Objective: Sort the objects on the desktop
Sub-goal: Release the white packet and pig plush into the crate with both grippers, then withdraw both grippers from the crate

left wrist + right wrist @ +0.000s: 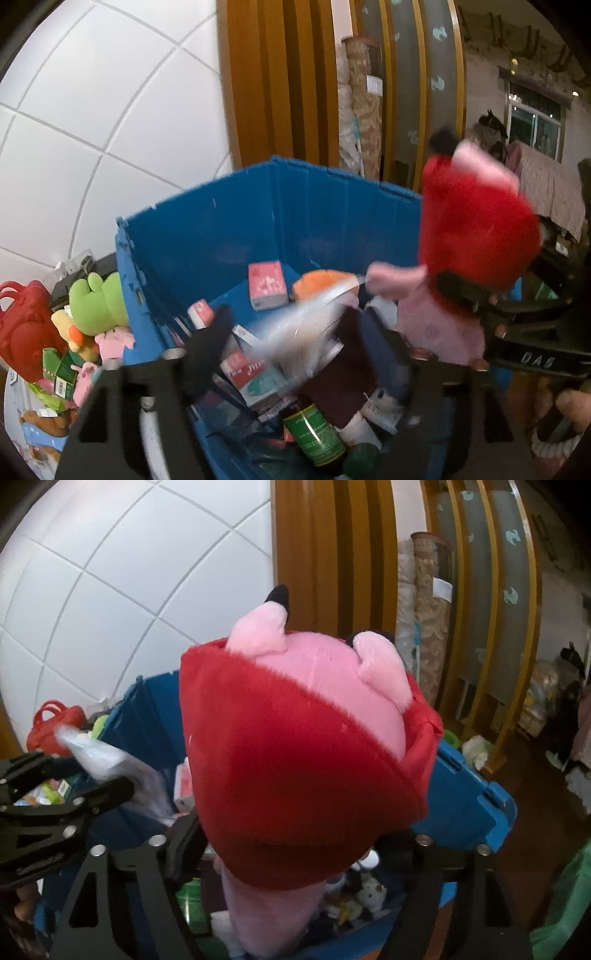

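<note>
My right gripper (295,845) is shut on a pink plush toy with a red hood (295,746) and holds it above the blue crate (465,805). The same toy (476,229) hangs at the right of the left wrist view, with the right gripper (476,295) clamped on it. My left gripper (295,350) is shut on a clear plastic-wrapped packet (314,314), blurred by motion, over the crate (258,206). The packet also shows in the right wrist view (107,764), in the left gripper (92,775).
The crate holds pink boxes (267,284), an orange plush (317,280), a green-labelled bottle (317,435) and other small goods. Left of it lie a green frog plush (99,299), a red bag (26,325) and more toys. A white tiled wall and wooden panels stand behind.
</note>
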`<control>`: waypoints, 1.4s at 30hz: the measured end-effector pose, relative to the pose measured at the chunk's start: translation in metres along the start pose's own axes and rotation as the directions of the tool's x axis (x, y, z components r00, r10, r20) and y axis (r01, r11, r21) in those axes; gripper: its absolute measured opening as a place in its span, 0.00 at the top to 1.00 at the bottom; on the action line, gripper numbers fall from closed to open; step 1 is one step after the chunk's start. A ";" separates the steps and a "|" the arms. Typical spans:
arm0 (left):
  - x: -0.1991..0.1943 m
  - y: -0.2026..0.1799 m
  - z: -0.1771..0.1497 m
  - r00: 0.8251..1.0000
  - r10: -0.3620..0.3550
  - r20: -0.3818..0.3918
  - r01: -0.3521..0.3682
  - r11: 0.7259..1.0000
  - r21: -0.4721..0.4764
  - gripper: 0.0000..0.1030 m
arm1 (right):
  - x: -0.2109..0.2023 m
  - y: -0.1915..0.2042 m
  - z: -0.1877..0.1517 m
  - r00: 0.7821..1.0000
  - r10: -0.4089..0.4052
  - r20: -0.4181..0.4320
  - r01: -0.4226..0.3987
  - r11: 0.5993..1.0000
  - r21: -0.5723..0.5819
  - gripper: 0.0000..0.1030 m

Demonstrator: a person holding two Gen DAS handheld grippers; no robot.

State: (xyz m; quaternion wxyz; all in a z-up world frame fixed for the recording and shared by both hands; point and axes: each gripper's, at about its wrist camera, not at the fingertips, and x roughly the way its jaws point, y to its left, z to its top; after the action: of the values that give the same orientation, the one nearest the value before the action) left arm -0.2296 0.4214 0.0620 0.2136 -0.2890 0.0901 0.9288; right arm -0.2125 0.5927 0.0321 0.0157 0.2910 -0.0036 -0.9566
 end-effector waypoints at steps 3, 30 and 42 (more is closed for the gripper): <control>-0.010 0.003 0.001 0.999 0.010 0.037 -0.010 1.000 -0.004 0.22 | -0.002 0.000 0.001 1.000 -0.004 0.004 0.004 1.000 0.004 0.03; -0.118 0.094 -0.033 0.967 0.149 0.208 -0.135 0.987 -0.083 0.00 | -0.090 0.111 -0.001 0.990 -0.021 0.141 0.025 0.999 -0.029 0.00; -0.146 0.163 -0.069 0.961 0.226 0.161 -0.203 0.968 -0.147 0.00 | -0.096 0.208 -0.009 0.991 0.039 0.124 -0.028 0.996 -0.089 0.00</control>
State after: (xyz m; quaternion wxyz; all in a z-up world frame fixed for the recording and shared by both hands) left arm -0.1602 0.2052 0.0966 0.0996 -0.2076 0.0413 0.9723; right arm -0.1226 0.3881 0.0814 0.0439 0.2290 0.0321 -0.9719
